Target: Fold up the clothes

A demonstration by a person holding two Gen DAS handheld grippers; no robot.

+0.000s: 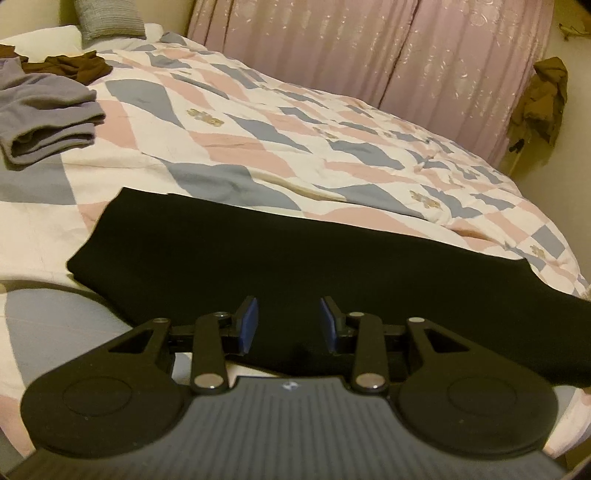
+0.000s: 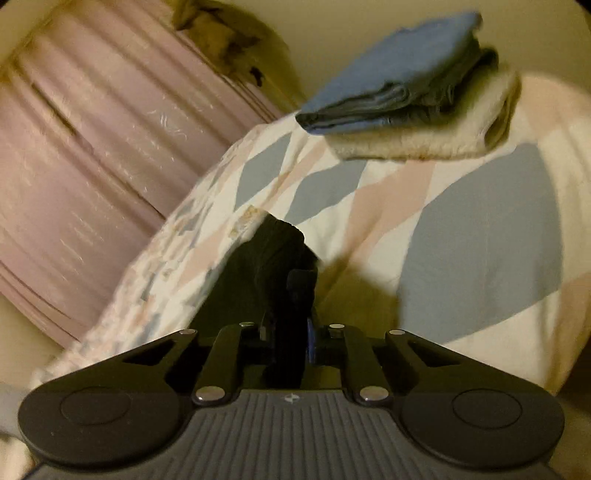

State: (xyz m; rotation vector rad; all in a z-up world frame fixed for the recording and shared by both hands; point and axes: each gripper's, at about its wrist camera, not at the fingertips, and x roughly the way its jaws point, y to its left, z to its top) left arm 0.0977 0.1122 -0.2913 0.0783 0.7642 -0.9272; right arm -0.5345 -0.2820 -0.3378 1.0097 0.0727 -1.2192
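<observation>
So the black garment (image 1: pixel 280 254) is lying flat on the bed (image 1: pixel 229 147), folded into a long strip that runs left to right across the near part of the patterned quilt. In the left wrist view the left gripper (image 1: pixel 289 325) sits right over the near edge of it with its fingers (image 1: pixel 248 325) spread wide apart, blue pads facing each other, nothing between them. It's low over the cloth, can't tell if it's actually touching.

The right gripper (image 2: pixel 291 325) is a different story: its fingers are pulled in tight on a bunch of the same black garment (image 2: pixel 273 254), which sticks up and away from the gripper in a crumpled peak above the quilt. That view is tilted and a bit blurry.

Other stuff around: far left on the bed there's a grey folded piece (image 1: pixel 44 110) and a dark brown crumpled one (image 1: pixel 70 66) just behind it, plus a grey pillow (image 1: pixel 110 18) at the far end. From the right wrist camera you can see a blue folded stack (image 2: pixel 402 70) sitting on top of a cream fluffy blanket (image 2: pixel 443 129), well apart from the black garment. Pink curtains (image 1: pixel 369 55) hang along the far side of the bed, and something olive-brown (image 1: pixel 539 103) hangs on the wall right of them.
</observation>
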